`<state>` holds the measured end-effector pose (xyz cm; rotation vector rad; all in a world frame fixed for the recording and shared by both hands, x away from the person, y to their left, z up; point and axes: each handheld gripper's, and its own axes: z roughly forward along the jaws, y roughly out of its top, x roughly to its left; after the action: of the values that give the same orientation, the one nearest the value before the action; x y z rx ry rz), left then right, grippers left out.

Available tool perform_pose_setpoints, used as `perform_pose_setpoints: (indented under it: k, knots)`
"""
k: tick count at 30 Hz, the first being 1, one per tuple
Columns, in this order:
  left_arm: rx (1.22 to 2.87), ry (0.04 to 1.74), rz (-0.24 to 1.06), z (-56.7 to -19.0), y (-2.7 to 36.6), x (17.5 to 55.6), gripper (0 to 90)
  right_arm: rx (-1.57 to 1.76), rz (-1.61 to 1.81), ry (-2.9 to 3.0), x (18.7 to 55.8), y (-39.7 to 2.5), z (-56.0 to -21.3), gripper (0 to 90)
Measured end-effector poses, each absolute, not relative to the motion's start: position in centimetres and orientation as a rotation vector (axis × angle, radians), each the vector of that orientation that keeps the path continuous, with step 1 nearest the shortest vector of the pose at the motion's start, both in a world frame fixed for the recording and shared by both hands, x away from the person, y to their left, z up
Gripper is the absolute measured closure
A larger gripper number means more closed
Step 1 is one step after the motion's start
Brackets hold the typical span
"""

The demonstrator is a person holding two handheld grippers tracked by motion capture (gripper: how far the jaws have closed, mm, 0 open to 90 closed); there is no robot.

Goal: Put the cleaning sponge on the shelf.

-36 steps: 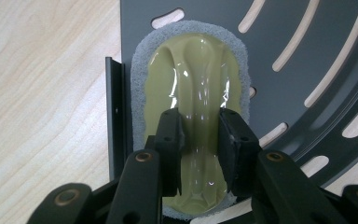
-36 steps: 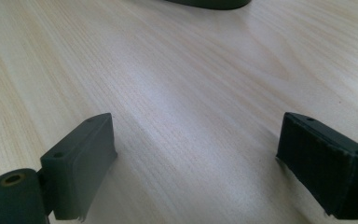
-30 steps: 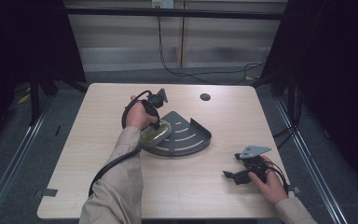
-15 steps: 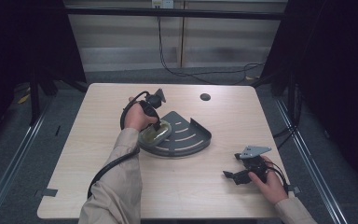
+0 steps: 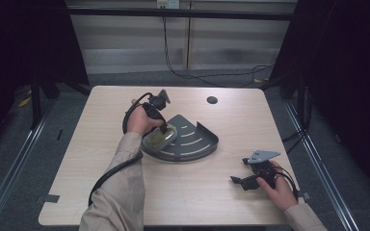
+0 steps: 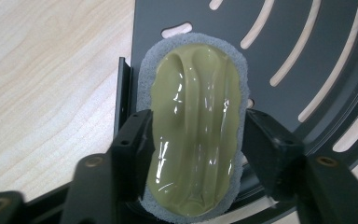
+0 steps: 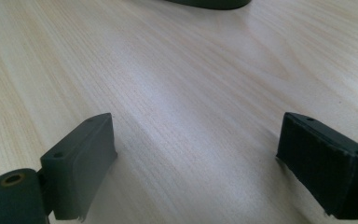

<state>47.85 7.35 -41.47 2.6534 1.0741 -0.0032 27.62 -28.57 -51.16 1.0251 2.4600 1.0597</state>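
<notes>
Plywood table (image 5: 101, 159) is carrying the dark grey slotted quarter-round metal rack (image 5: 192, 139), and I am lowering into its near-left corner the oval grey sponge topped with glossy olive gel (image 6: 193, 116), pinched at its sides by my left gripper (image 6: 196, 154). Squeezing harder risks buckling it; dragging could shove the rack. My right gripper (image 7: 196, 158) is resting wide apart, holding nothing.

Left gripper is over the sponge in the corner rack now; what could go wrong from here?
1. The left gripper has its jaws around the sponge, which is soft with a glossy top; it may squash or slip.
2. The sponge sits by the rack wall; lifting could catch it and drag the rack.
3. The right gripper rests open on the table, apart from the rack, so nothing steadies it.
</notes>
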Motion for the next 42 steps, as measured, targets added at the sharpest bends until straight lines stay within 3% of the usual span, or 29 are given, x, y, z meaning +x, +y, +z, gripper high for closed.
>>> perform_pose_setpoints:
  k: [11, 42]
  knots:
    - [2.614, 1.086, 0.009, -40.7, 8.1, 47.5, 29.7, 1.024, 1.061, 2.46, 27.6, -28.6, -51.2, 10.5]
    - [2.534, 1.092, -0.012, -39.2, 12.6, 43.2, 18.7, 1.023, 1.057, 2.459, 27.6, -28.6, -51.2, 10.5]
